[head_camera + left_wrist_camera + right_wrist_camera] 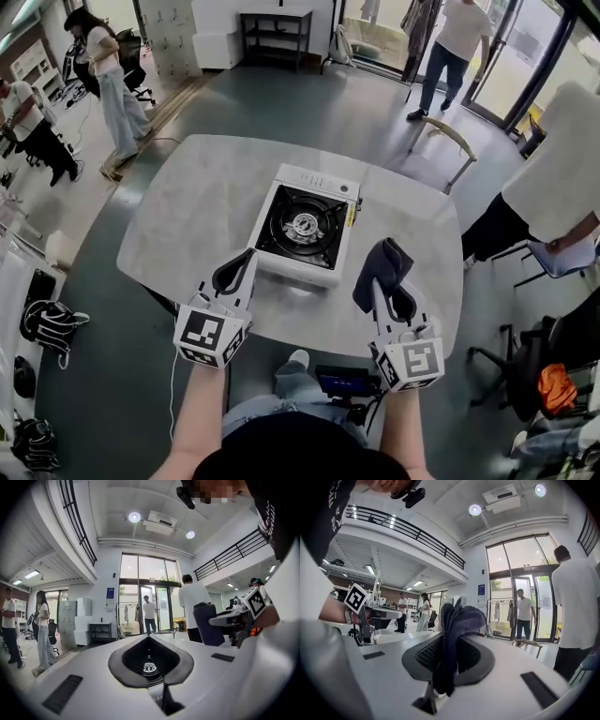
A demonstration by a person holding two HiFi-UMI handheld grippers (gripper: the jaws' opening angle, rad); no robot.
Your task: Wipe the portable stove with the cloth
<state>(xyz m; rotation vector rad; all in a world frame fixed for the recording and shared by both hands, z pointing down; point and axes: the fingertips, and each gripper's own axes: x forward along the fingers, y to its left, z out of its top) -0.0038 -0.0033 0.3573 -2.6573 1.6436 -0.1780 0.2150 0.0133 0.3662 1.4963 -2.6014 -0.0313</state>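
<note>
Two tongs hang near the stove (305, 225) on the table (178, 216); left tongs (246, 261) clenched on nothing; right tongs (392, 292) grasp the bunched cloth (382, 264), held beside the stove; any wipe wants flat, even contact

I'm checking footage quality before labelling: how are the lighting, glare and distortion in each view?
Head view: evenly lit and sharp, table edge bowed by the wide lens, glass doors bright. Left gripper view: heavy fisheye, dark round border, ceiling light flaring. Right gripper view: same fisheye; the cloth, close to the lens, looks slightly soft.
</note>
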